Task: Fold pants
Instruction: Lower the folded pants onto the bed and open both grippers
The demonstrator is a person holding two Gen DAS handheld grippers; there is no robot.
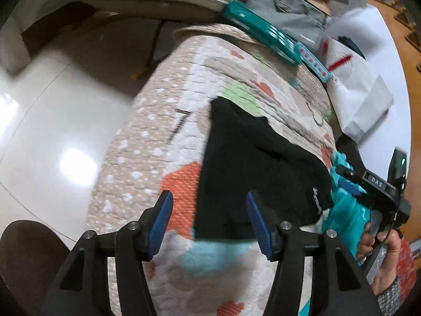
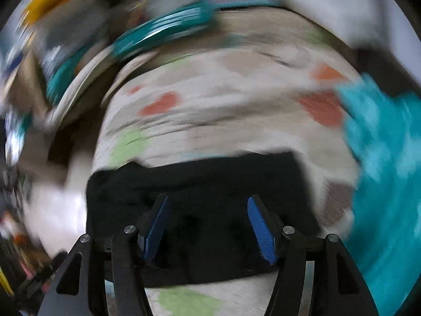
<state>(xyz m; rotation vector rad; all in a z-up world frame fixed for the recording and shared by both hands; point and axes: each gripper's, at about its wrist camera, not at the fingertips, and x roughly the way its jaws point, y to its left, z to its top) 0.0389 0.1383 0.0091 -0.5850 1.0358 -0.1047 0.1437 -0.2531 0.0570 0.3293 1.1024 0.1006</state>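
Note:
Black pants (image 1: 250,163) lie folded into a compact shape on a patterned quilt (image 1: 163,121). My left gripper (image 1: 209,210) is open and empty, hovering over the pants' near left edge. The right gripper (image 1: 350,181) shows in the left wrist view at the pants' right side, held by a hand. In the blurred right wrist view, my right gripper (image 2: 208,216) is open and empty just above the black pants (image 2: 200,179), which lie flat on the quilt (image 2: 236,100).
A teal garment (image 2: 384,158) lies on the quilt right of the pants. Teal boxes (image 1: 263,34) and a grey bag (image 1: 289,10) sit at the quilt's far edge. White bags (image 1: 360,79) lie at right. Glossy floor (image 1: 52,121) is at left.

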